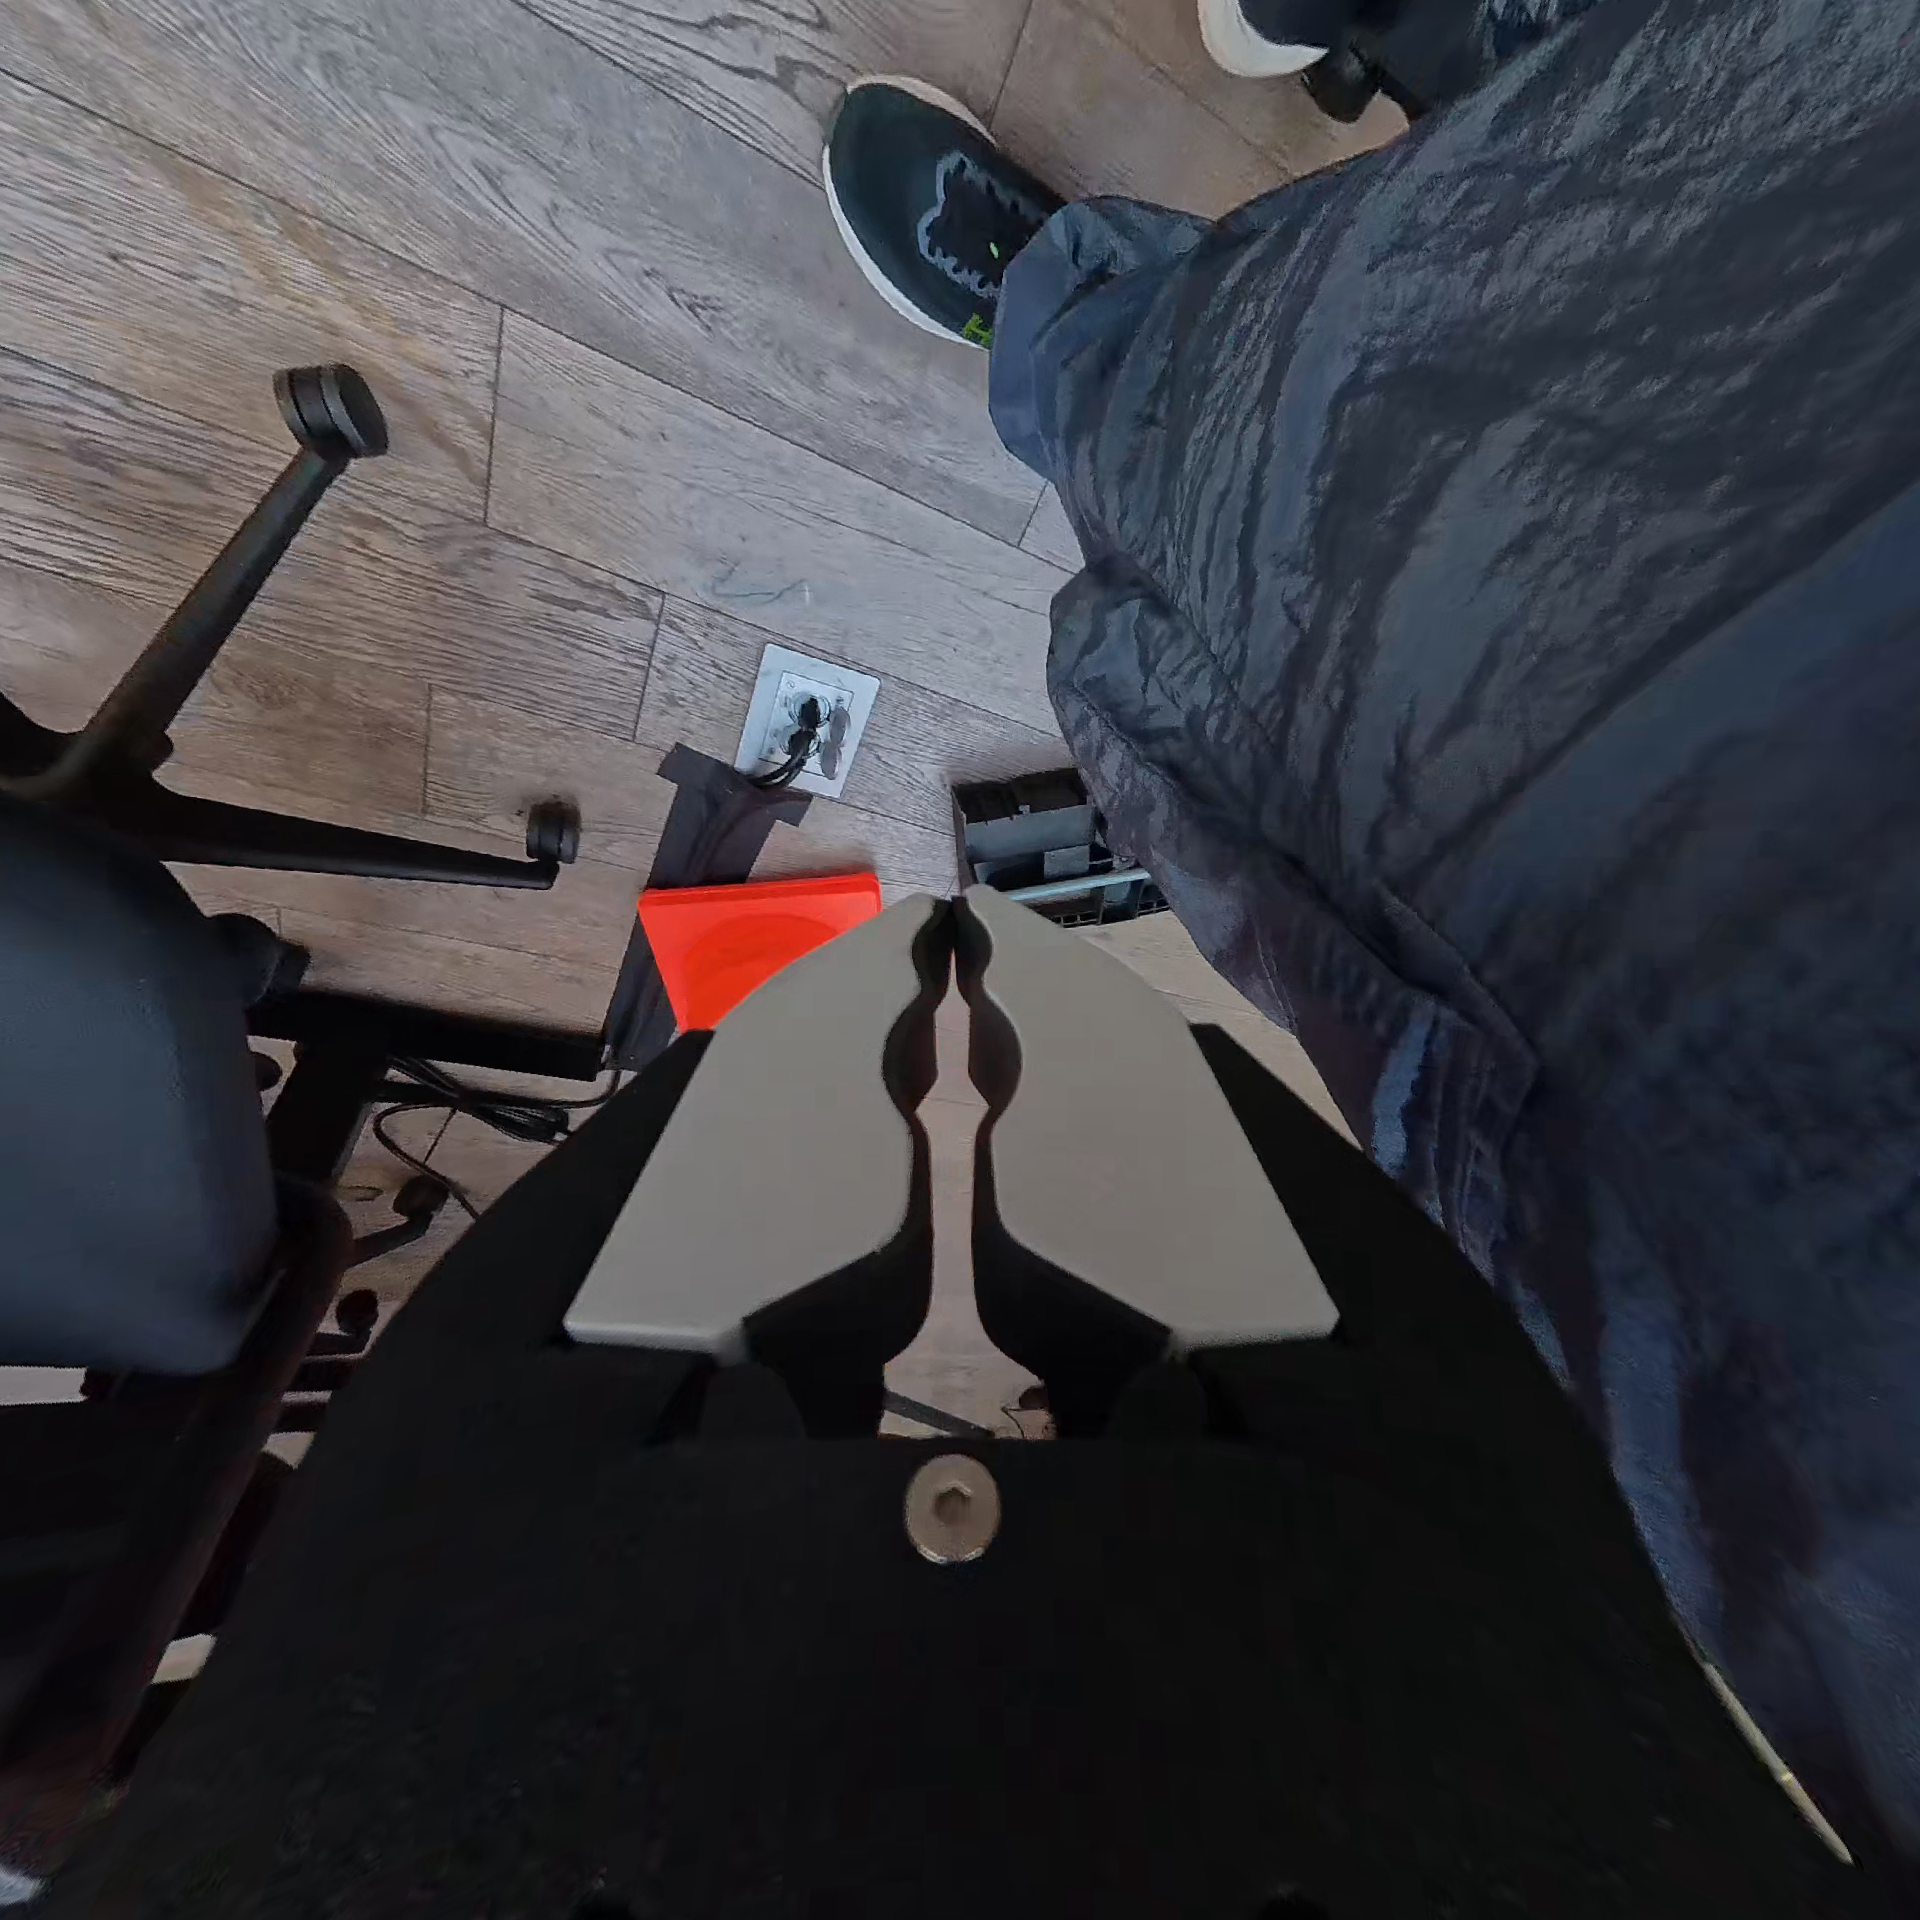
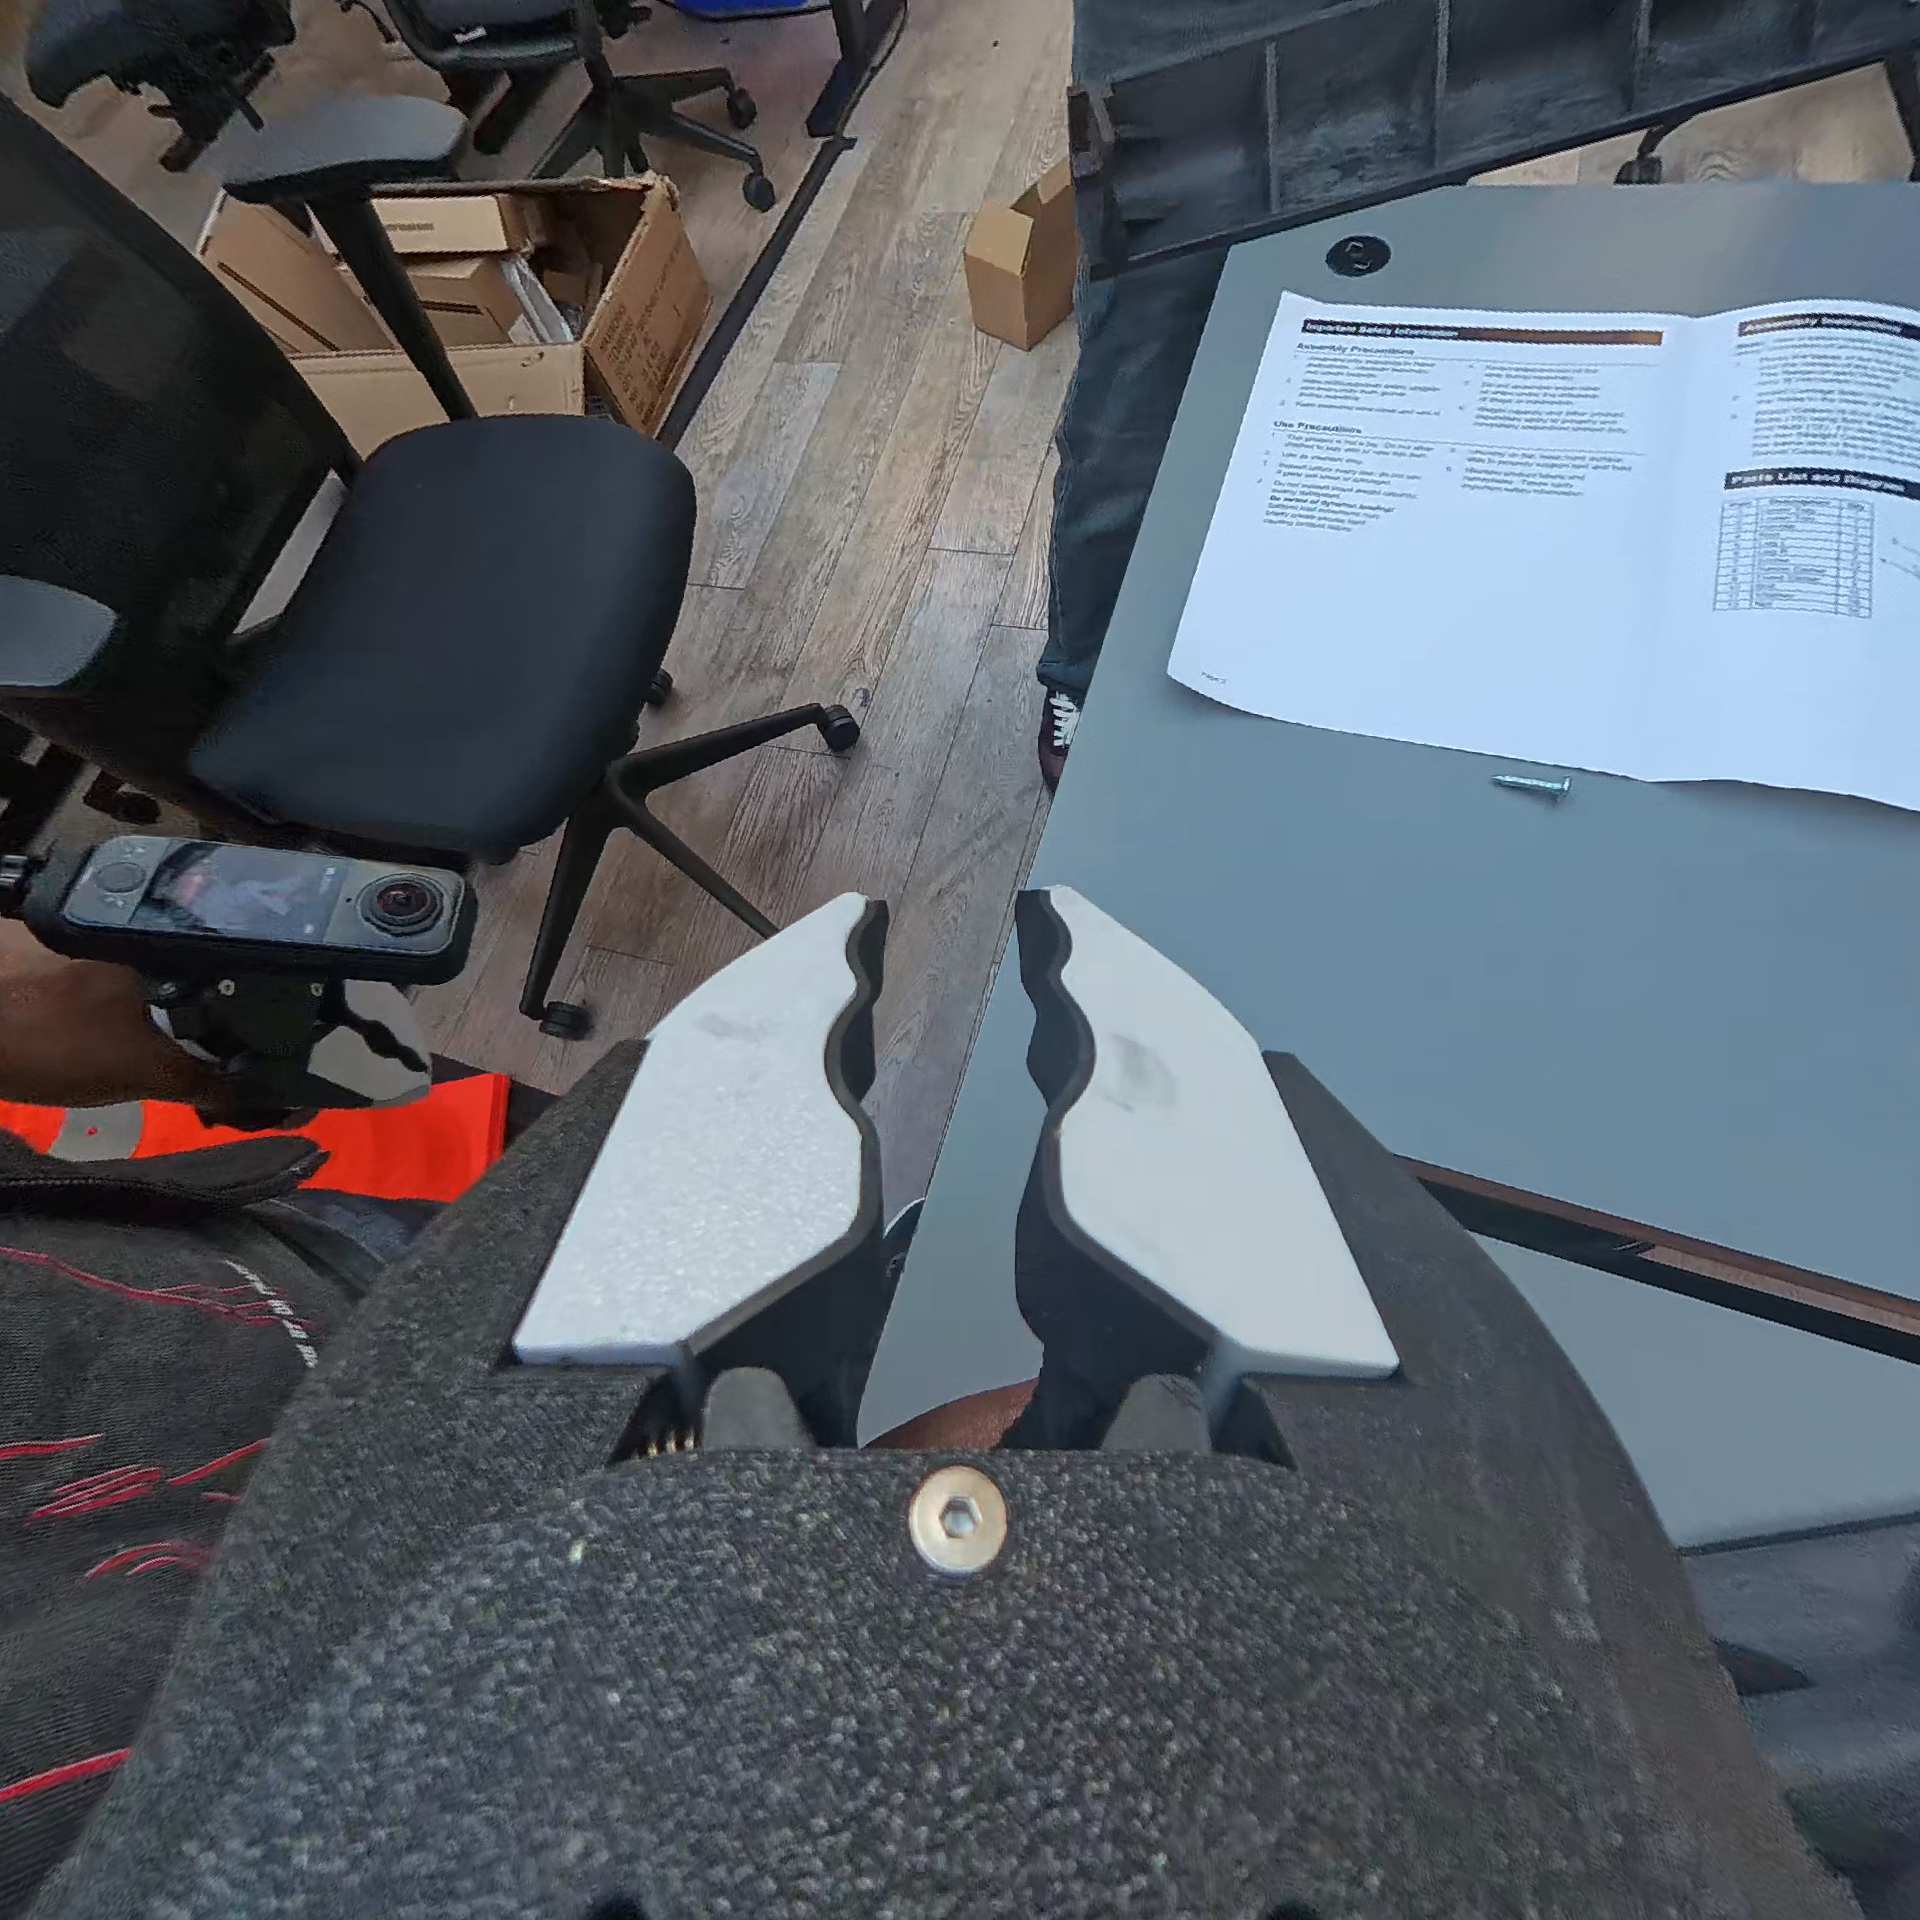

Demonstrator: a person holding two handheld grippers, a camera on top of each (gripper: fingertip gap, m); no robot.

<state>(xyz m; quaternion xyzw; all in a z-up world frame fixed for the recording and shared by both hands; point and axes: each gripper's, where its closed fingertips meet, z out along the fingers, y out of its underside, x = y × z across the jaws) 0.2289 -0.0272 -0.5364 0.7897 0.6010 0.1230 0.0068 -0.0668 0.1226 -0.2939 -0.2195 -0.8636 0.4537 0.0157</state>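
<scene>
While pointed down at the grey wood-plank floor (image 1: 582,436), left gripper (image 1: 953,906): clenched, empty, above an orange square piece (image 1: 748,940). Right gripper (image 2: 948,914): released, empty, poised at the grey table edge (image 2: 1351,987); small silver screw (image 2: 1530,787) beside the white printed sheet (image 2: 1507,582), well apart.

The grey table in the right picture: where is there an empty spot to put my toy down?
The grey table is bare between the right tool and the small screw. The open paper booklet covers the far part. The near edge is also bare.
</scene>
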